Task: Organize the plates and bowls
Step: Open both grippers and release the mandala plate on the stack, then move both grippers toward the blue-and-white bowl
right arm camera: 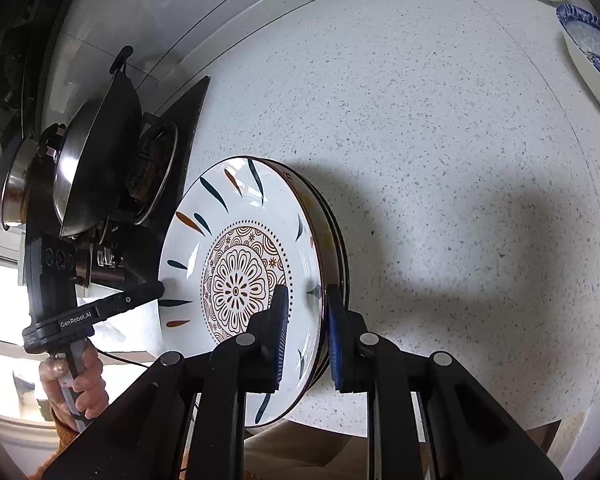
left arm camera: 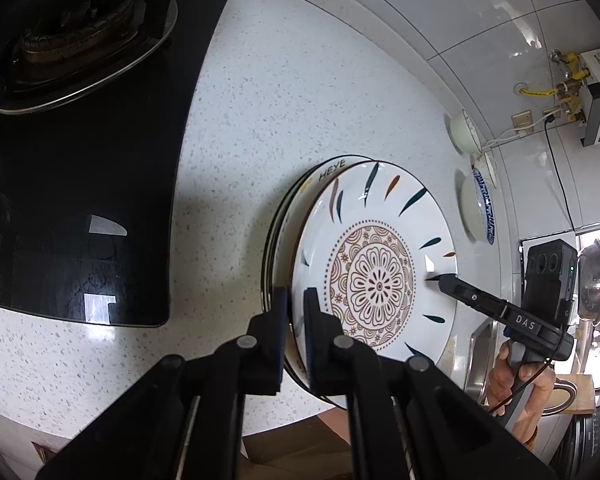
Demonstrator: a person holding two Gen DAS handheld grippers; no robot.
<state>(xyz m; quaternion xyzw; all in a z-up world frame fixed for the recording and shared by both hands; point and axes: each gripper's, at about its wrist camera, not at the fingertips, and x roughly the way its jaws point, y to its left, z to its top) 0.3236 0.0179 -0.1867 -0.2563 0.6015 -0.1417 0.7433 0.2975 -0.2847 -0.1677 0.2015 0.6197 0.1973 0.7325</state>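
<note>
While the speckled white table (right arm camera: 440,128) spreads widest, a stack of plates (left arm camera: 284,216) sits beside the black stove (left arm camera: 80,200), its patterned top plate (left arm camera: 376,264) overhanging the table edge. Left claw (left arm camera: 294,300) pinches that plate's rim tight. Right claw (right arm camera: 306,308) straddles the opposite rim, slightly parted.

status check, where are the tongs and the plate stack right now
Left tongs shut on the patterned plate rim. Right tongs straddle the opposite rim, pads slightly off. Plate sits atop the stack on the counter. Nothing in the way.
</note>
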